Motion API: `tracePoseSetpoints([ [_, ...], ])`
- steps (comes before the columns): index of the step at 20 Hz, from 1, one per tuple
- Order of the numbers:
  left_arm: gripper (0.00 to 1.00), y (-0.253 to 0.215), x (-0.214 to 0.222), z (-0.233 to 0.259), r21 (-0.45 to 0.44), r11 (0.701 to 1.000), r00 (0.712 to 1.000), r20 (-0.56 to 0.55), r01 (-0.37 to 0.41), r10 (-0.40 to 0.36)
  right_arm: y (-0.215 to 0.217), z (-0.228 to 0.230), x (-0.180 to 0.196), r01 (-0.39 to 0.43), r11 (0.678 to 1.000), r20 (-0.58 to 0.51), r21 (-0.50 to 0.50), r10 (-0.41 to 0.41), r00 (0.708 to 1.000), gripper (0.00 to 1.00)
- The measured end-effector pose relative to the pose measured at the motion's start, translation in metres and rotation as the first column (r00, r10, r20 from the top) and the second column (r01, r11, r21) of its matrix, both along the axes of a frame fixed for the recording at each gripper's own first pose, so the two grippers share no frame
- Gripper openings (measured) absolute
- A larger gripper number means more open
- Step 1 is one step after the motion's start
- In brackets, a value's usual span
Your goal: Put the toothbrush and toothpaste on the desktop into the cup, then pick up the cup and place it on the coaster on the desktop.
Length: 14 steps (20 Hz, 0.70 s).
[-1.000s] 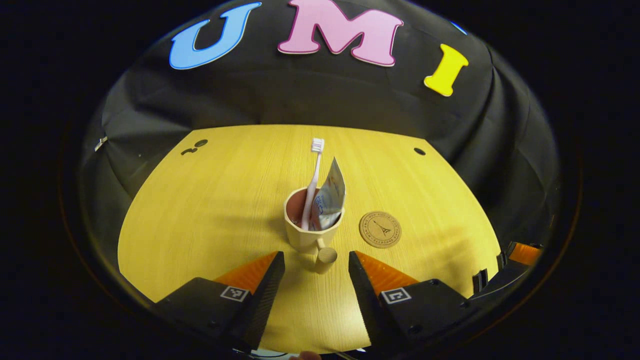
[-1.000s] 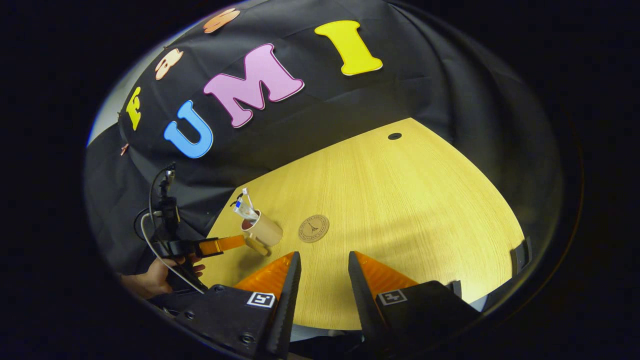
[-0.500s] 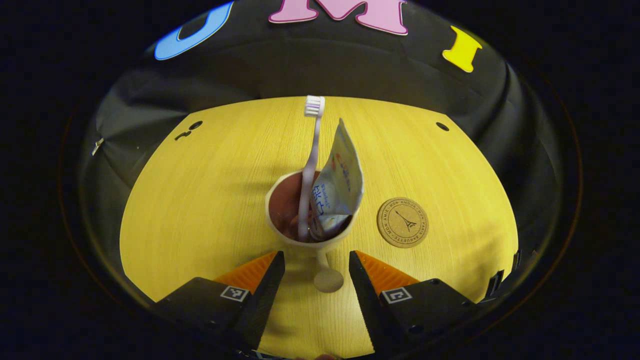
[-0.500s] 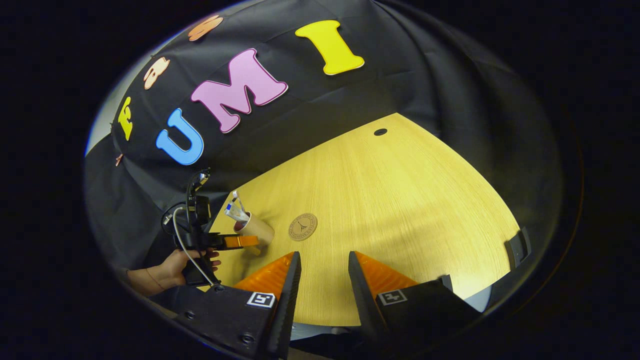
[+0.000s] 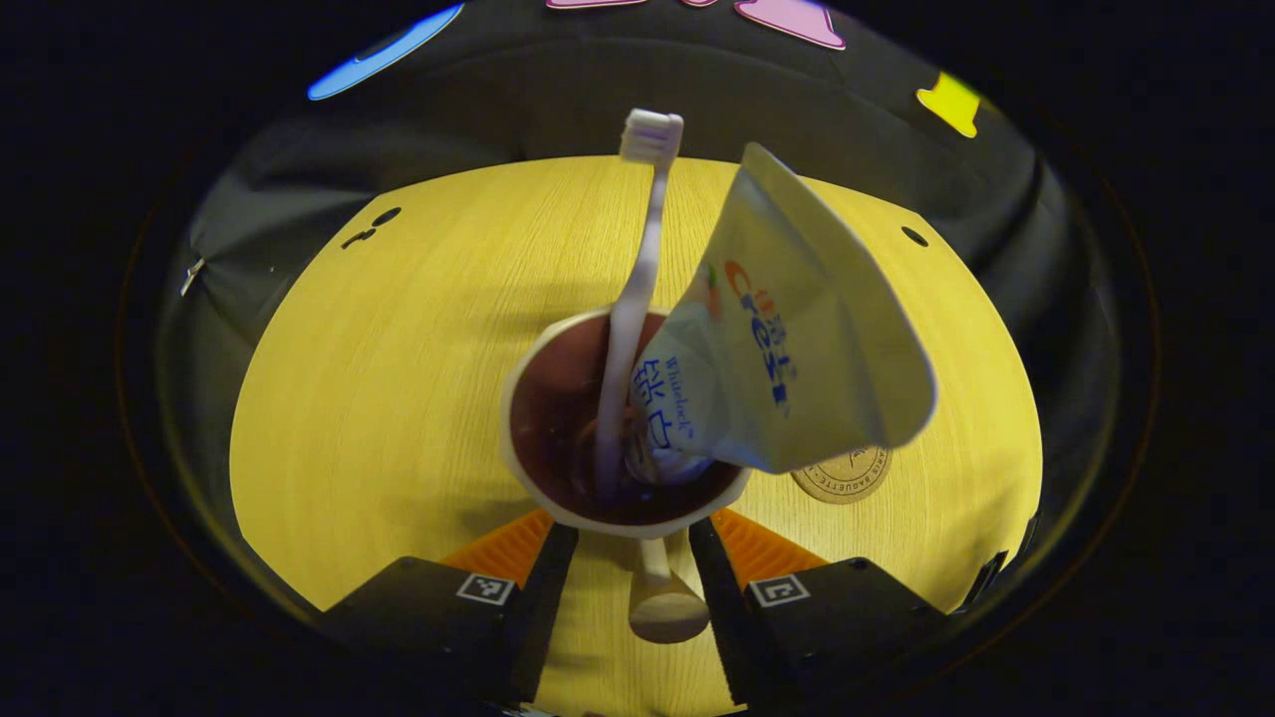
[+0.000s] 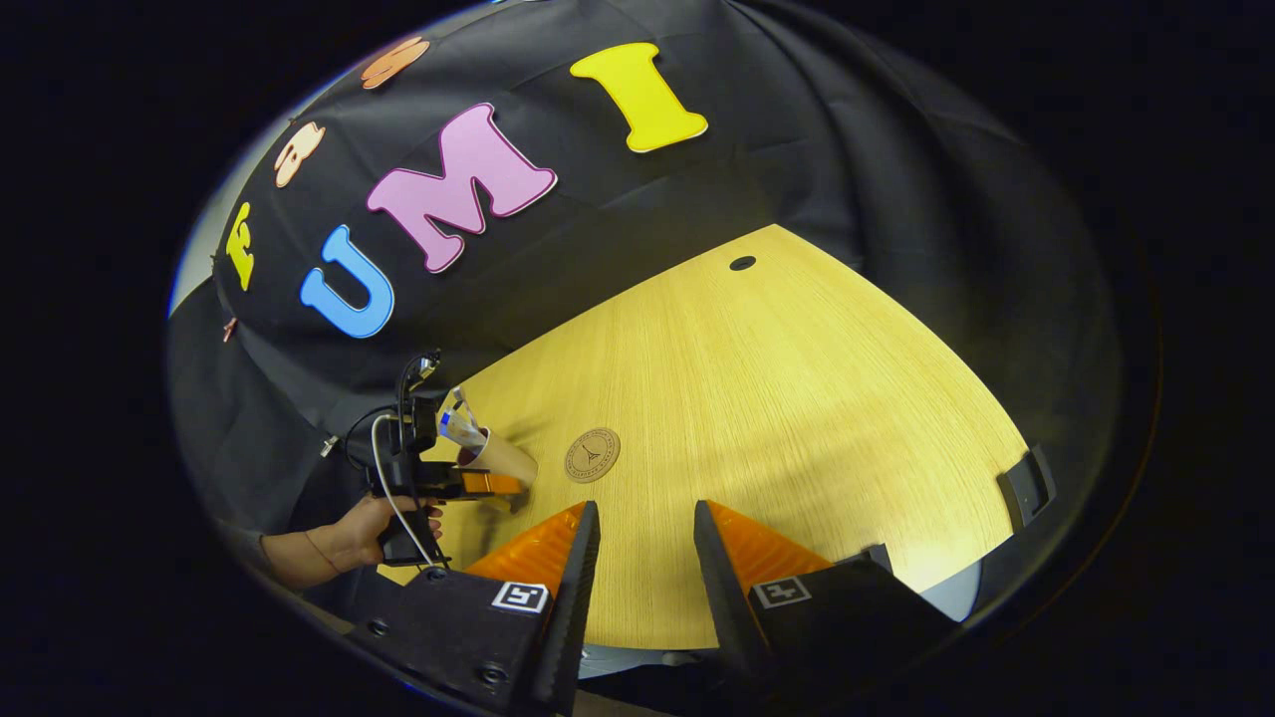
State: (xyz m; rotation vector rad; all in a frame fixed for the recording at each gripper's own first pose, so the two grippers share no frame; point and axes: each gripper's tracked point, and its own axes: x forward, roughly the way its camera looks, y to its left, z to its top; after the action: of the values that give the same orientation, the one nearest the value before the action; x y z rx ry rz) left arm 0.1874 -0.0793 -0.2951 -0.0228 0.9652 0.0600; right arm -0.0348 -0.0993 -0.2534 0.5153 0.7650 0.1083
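left gripper [image 5: 626, 578] low centre of the left gripper view, fingers around the knob handle [image 5: 665, 607] but contact's hard to call, one cream cup [image 5: 558, 498] mid-frame with brown inside, one pale toothbrush [image 5: 642, 249], one white toothpaste [image 5: 787, 349], one round coaster [image 5: 847, 478] right, right gripper [image 6: 645, 558] spread, holding nothing, over the desktop [image 6: 797, 398]

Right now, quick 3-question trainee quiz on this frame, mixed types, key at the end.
1. True or false: the toothbrush and the toothpaste both stand in the cup.
2. Multiple choice: where is the cup's knobbed handle? A) pointing away from the left gripper B) between that gripper's two fingers C) resting on the coaster
3. Short answer: is the cup on the coaster yet?

Key
1. True.
2. B. Whether the fingers already press on it cannot be told.
3. No. In the right gripper view the coaster lies bare on the desktop, beside the cup. The right gripper is open, away from both.
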Motion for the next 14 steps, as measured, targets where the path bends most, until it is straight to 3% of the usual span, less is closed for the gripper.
tracePoseSetpoints([
  [1,0.71,0.0005,-0.0012,-0.0011,0.005,1.000,1.000,-0.008,0.003,-0.003,-0.0001,0.0003,-0.0009,0.001,1.000,-0.002,0.001,-0.001,1.000,0.59],
  [2,0.58,0.0021,-0.0022,-0.0036,0.017,1.000,1.000,-0.009,0.005,-0.004,0.0012,-0.0011,-0.0013,0.003,1.000,-0.003,0.000,-0.003,1.000,0.59],
  [5,0.33,0.0032,0.0000,-0.0016,0.032,0.999,1.000,-0.002,0.013,-0.012,0.0007,0.0005,-0.0034,0.009,1.000,-0.006,-0.001,-0.009,1.000,0.59],
  [9,0.30,0.0035,-0.0001,-0.0017,0.027,0.999,0.999,0.010,0.032,-0.032,-0.0010,0.0016,-0.0048,0.021,1.000,-0.005,-0.006,-0.021,1.000,0.59],
  [10,0.34,0.0034,-0.0008,-0.0012,0.029,0.999,0.999,0.010,0.042,-0.042,-0.0016,0.0017,-0.0053,0.024,1.000,-0.005,-0.008,-0.024,1.000,0.59],
  [12,0.34,0.0003,-0.0032,-0.0012,0.025,0.997,0.998,0.013,0.067,-0.067,-0.0020,0.0017,-0.0056,0.028,1.000,-0.007,-0.008,-0.028,1.000,0.59],
  [13,0.24,-0.0010,-0.0043,-0.0018,0.025,0.997,0.997,0.014,0.076,-0.077,-0.0027,0.0019,-0.0061,0.029,1.000,-0.009,-0.007,-0.029,1.000,0.59],
  [14,0.28,-0.0023,-0.0049,-0.0012,0.026,0.996,0.996,0.015,0.082,-0.083,-0.0023,0.0021,-0.0066,0.031,0.999,-0.009,-0.006,-0.032,0.999,0.59],
])
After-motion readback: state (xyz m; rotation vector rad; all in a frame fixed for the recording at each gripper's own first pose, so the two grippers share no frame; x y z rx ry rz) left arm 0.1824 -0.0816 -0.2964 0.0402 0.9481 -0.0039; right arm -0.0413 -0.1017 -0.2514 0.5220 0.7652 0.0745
